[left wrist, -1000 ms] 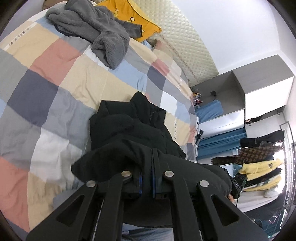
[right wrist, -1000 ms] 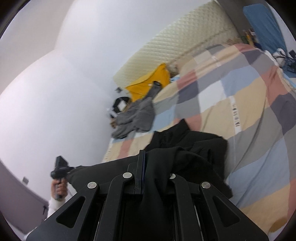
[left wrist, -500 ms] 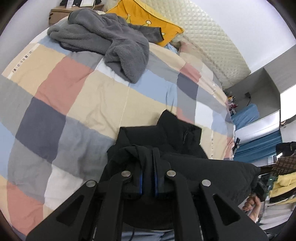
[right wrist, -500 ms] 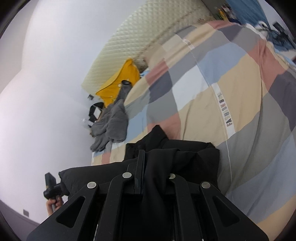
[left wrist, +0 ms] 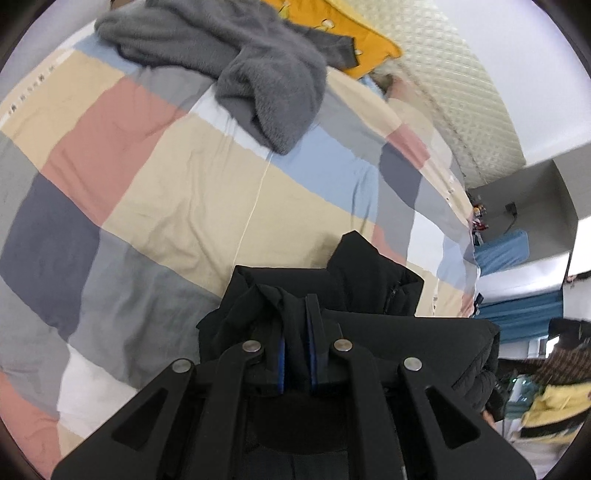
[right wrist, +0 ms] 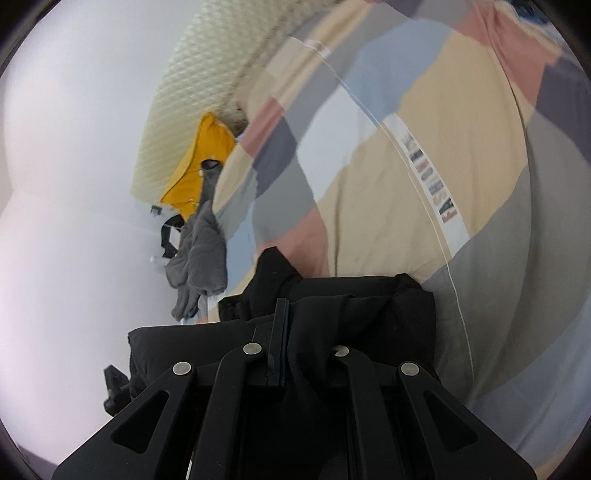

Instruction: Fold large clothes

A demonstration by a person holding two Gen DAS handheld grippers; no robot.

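Note:
A black padded jacket (left wrist: 373,291) is stretched between both grippers just over the checked bed cover (left wrist: 155,192). My left gripper (left wrist: 295,325) is shut on a fold of the jacket near one shoulder, black cloth bunched between its blue pads. In the right wrist view my right gripper (right wrist: 295,332) is shut on the jacket (right wrist: 354,306) at its other side, and the cloth drapes over the right finger. The collar (right wrist: 271,273) points toward the headboard. Whether the jacket's lower edge touches the bed is hidden.
A grey fleece garment (left wrist: 258,70) lies heaped at the far end of the bed, beside a yellow pillow (left wrist: 354,33). The quilted headboard (left wrist: 461,96) stands behind. A grey cabinet (left wrist: 532,199) and hanging clothes (left wrist: 554,402) are off to the right of the bed.
Both grippers have come down and forward over the bed with the jacket still held. The right gripper has rolled, so the bed fills more of its view.

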